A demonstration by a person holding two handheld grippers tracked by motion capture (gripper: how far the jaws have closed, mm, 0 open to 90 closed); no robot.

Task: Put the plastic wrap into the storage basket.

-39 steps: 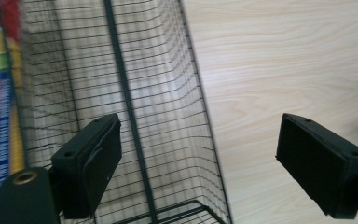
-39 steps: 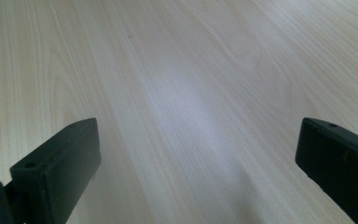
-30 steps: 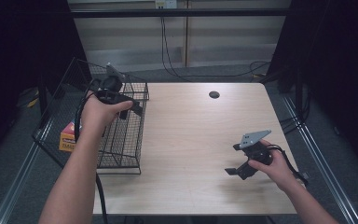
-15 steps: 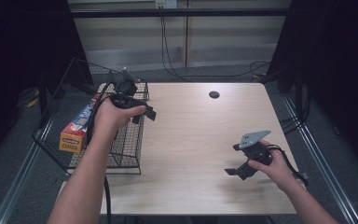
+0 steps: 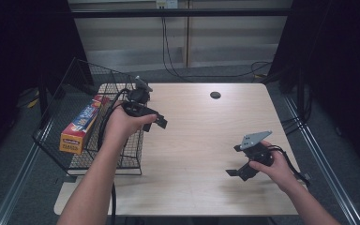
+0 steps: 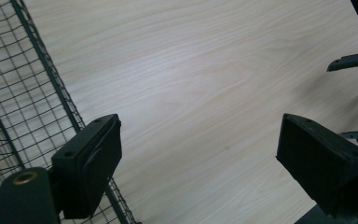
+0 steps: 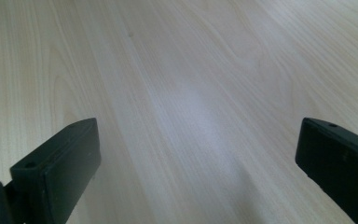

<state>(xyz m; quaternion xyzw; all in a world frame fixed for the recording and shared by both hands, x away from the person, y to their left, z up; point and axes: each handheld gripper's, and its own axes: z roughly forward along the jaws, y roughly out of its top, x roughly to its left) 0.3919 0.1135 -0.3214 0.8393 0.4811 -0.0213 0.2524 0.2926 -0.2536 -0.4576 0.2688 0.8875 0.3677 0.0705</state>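
Since half a second ago the left gripper (image 5: 155, 121) has swung out of the wire basket (image 5: 70, 154) and now hangs over the wooden table (image 5: 201, 140) just beside the basket's right wall, jaws spread wide with nothing between them. Inside the basket, at the table's left edge, a long orange and blue box (image 5: 81, 123) lies flat. Near the table's front right corner, the right gripper (image 5: 236, 161) stays low, jaws likewise wide apart and empty.
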